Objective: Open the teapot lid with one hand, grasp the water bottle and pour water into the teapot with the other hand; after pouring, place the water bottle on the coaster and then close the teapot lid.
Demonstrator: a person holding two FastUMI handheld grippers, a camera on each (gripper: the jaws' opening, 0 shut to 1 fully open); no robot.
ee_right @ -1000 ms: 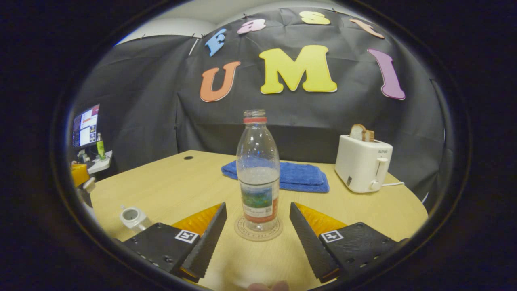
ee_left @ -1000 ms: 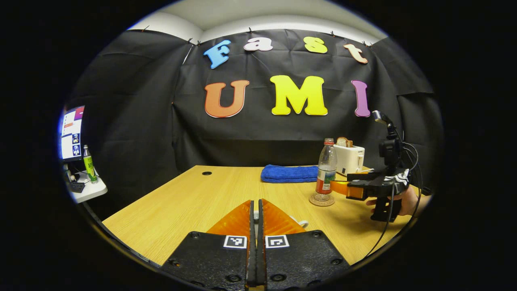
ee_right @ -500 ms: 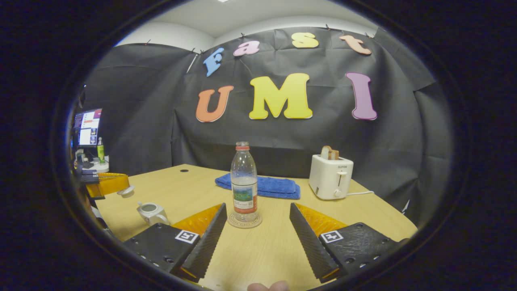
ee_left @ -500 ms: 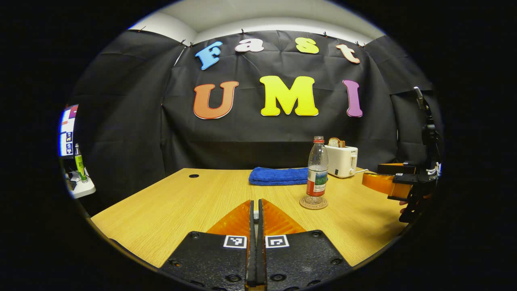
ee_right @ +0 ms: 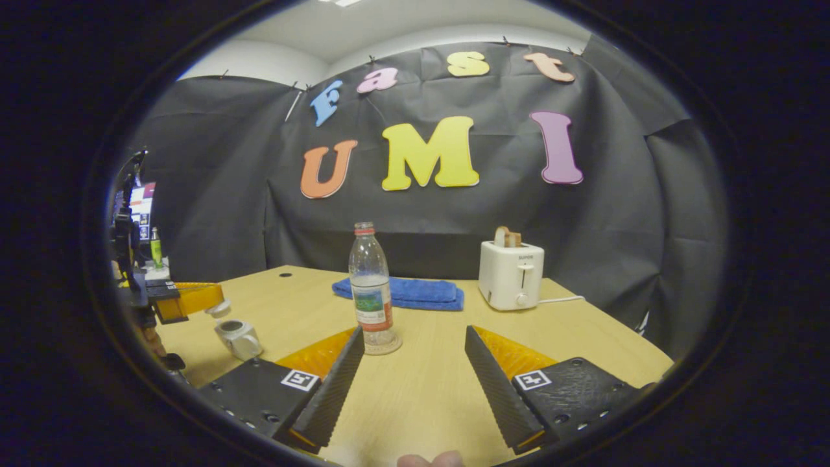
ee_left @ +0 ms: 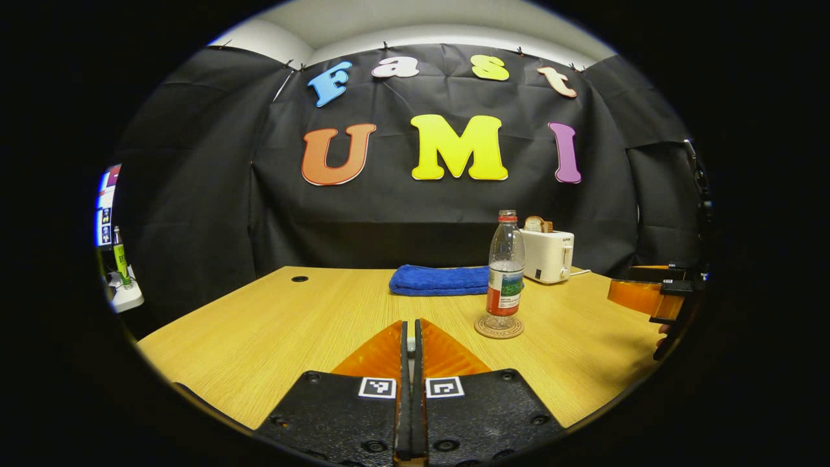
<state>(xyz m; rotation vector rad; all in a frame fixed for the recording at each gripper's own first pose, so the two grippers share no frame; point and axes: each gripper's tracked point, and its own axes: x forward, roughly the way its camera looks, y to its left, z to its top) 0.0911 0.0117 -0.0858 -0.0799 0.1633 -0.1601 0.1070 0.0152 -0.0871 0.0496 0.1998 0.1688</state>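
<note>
Standing on a round cork coaster (ee_left: 498,327), the clear plastic water bottle (ee_left: 505,270) with a red neck ring has no cap. Behind it lie a folded blue towel (ee_left: 438,280) and a white toaster (ee_left: 548,256) holding bread. The small white teapot (ee_right: 237,335) sits open near the worktop's (ee_left: 305,324) left edge, where the left tool (ee_right: 217,307) pinches the pale lid (ee_right: 219,309) just above it. The right tool (ee_right: 411,363) hangs spread wide, well short of the bottle. Light wood worktop; black cloth walls.
</note>
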